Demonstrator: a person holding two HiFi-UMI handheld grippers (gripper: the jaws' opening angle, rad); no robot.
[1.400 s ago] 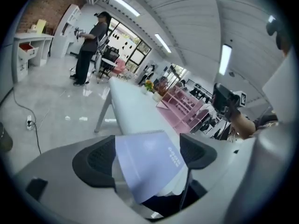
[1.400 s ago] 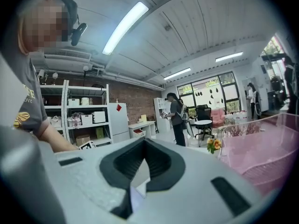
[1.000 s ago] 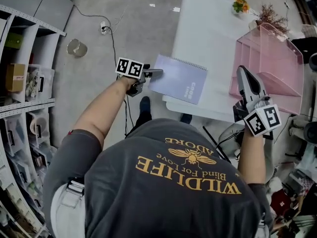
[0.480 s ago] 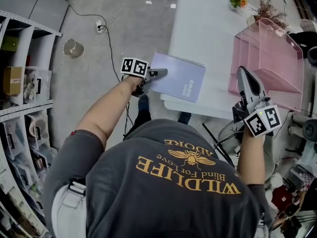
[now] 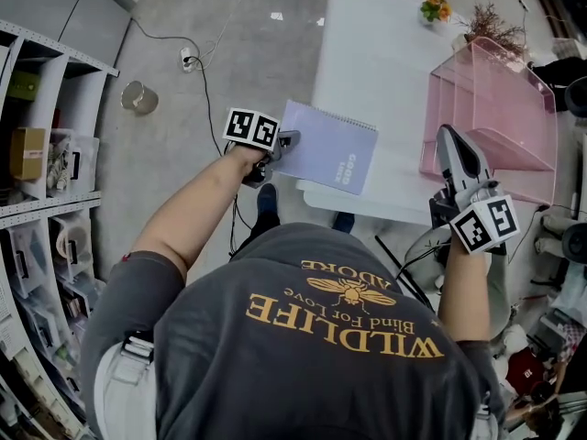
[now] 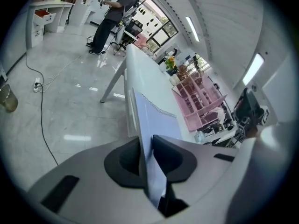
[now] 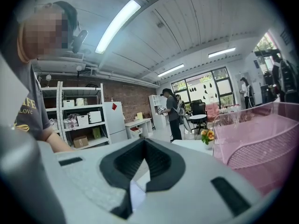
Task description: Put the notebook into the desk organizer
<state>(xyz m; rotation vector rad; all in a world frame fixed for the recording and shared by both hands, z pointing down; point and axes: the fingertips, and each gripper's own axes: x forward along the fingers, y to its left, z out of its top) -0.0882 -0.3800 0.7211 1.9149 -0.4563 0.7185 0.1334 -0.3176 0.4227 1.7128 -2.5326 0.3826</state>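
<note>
A lilac spiral notebook [image 5: 330, 147] lies at the near left corner of the white table [image 5: 376, 53], overhanging its edge. My left gripper [image 5: 286, 142] is at the notebook's left edge. Its jaws are closing, and in the left gripper view the notebook [image 6: 152, 120] stands edge-on between the dark pads [image 6: 175, 157], which press on it. The pink mesh desk organizer [image 5: 495, 108] stands at the table's right side. My right gripper [image 5: 451, 140] hovers just in front of it, shut and holding nothing. The organizer [image 7: 261, 139] fills the right of the right gripper view.
Small flowers [image 5: 433, 7] and a dried plant [image 5: 495, 21] stand at the table's far end. Storage shelves [image 5: 46, 154] line the left, and a cable [image 5: 206, 71] runs over the floor. A person [image 6: 112, 15] stands far off in the room. Clutter sits at the right.
The left gripper's jaws have come together on the notebook's left edge. The right gripper has stayed in place.
</note>
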